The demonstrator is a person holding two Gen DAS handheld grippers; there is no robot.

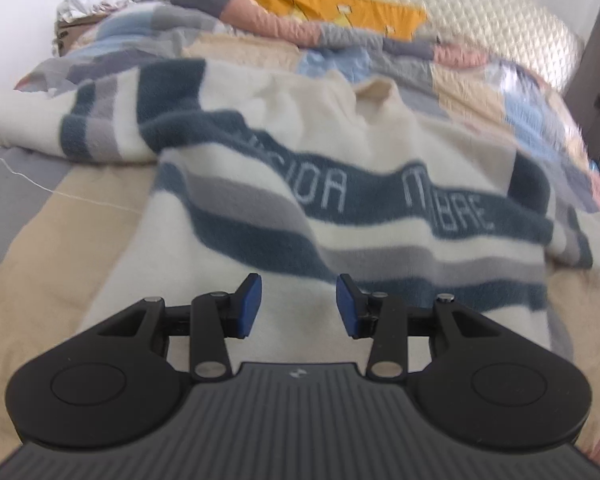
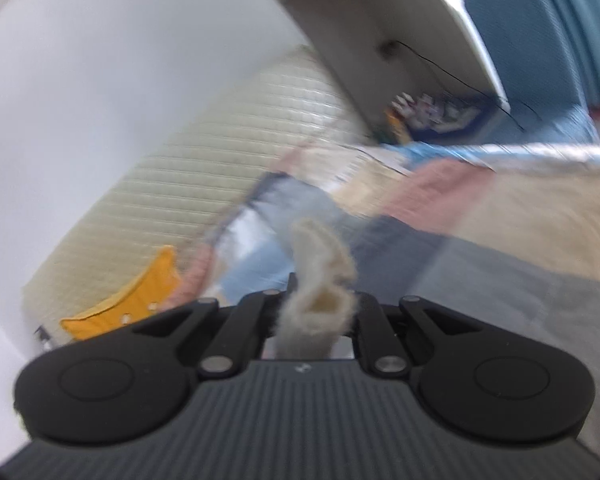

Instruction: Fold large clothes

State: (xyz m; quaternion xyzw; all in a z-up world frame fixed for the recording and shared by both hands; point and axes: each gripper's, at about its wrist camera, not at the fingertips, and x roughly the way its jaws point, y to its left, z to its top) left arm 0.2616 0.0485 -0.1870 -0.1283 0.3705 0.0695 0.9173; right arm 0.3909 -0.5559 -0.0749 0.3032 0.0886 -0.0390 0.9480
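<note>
Sweater [image 1: 340, 184] cuff [image 2: 320, 280] pinched – right gripper [image 2: 314, 312].

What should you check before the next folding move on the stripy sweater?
1. Right claw shut on a cream piece of cloth: ok.
2. That cloth belongs to the stripy sweater: cannot tell, that view is blurred.
3. Left claw has a grip: not ok, its blue pads stand apart with nothing between them.
4. Sweater lying flat on the patchwork quilt: not ok, it is rumpled near the collar and the sleeves.
5. Sweater front face up: ok, the lettering shows.
</note>
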